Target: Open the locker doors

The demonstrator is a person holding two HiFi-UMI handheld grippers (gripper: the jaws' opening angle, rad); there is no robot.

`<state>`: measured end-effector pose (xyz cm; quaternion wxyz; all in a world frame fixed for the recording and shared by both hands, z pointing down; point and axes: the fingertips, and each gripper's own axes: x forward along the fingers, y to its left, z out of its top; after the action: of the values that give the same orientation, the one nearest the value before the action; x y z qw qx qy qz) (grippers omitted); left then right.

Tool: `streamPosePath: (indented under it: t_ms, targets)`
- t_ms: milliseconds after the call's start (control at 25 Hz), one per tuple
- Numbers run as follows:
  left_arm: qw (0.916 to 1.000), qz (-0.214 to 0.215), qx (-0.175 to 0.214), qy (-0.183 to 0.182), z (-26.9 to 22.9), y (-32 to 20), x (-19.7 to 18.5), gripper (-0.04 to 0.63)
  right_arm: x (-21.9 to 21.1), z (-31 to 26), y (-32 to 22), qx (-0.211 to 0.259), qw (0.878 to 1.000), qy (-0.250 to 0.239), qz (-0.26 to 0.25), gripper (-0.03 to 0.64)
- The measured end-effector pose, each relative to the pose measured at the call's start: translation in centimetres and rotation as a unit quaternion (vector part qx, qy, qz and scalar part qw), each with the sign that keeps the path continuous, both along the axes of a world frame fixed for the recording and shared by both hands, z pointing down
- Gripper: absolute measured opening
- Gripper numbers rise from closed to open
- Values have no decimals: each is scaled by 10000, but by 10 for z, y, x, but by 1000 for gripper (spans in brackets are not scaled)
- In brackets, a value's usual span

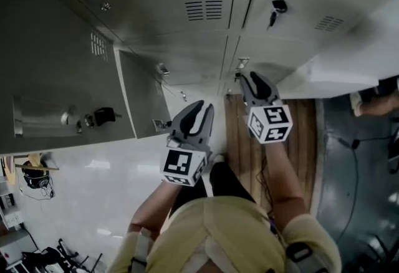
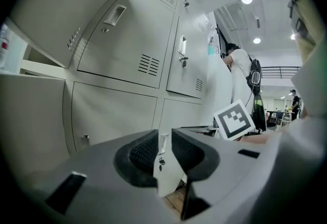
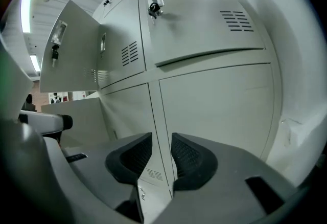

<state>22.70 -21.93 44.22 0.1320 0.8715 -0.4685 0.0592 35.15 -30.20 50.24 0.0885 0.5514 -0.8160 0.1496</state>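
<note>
- The left gripper (image 1: 197, 108) points at the lower row of the lockers (image 1: 187, 47). Its fingers stand slightly apart, with nothing between them.
- The right gripper (image 1: 249, 78) faces the post between two shut lower doors (image 3: 214, 110), fingers parted and empty.
- Left of both grippers, a large open door (image 1: 62, 72) hangs swung out with a key (image 1: 105, 116) in its lock, and a smaller open door (image 1: 140, 94) stands beside it.
</note>
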Motion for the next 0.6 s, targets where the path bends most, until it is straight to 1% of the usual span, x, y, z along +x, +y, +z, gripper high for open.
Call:
streamPosePath:
  t_ms: [400, 600]
  targets:
    - [9996, -252, -106, -50, 25, -20, -12, 80, -8, 58, -43, -270, 9992, 311, -7, 98]
    - [9992, -182, -226, -257, 42, -22, -15, 80, -4, 76, -57, -382, 9984, 418, 51, 97]
